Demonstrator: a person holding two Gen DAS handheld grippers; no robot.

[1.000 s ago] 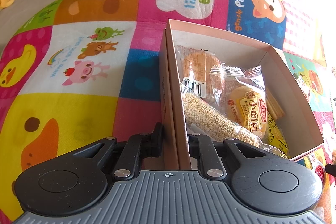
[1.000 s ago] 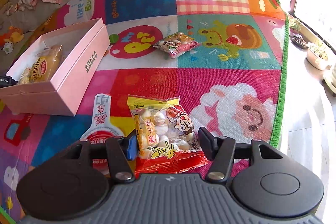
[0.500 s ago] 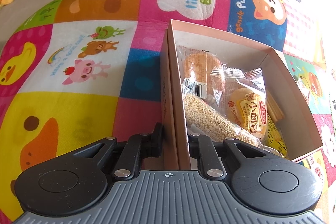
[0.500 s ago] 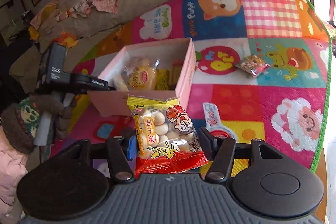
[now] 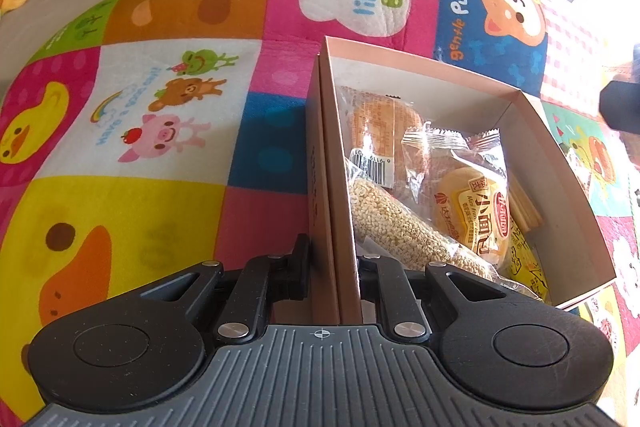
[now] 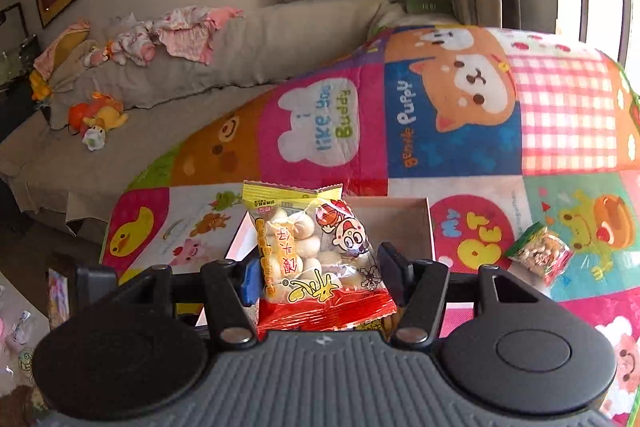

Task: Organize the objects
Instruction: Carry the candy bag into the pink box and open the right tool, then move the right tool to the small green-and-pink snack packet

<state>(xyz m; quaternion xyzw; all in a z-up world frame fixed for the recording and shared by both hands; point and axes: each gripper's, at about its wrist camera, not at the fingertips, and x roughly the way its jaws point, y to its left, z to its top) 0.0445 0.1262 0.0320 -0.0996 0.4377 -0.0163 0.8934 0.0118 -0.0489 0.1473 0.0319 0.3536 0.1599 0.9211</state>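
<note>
The left tongs [image 5: 331, 263] pinch the pink box [image 5: 560, 163] wall; the right tongs [image 6: 316, 273], half open, grip a snack bag [image 6: 316, 259] above that box.

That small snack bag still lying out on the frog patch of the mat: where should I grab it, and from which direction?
Grip the small snack bag across its puffy middle, coming down from above. It lies flat on the mat with open space all round.

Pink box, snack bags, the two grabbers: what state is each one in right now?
Pink box: open, partly filled with snacks.
Left gripper: shut on the box wall.
Right gripper: shut on the bun bag, held up in front of the box.
Small snack bag: lying on the mat.
</note>
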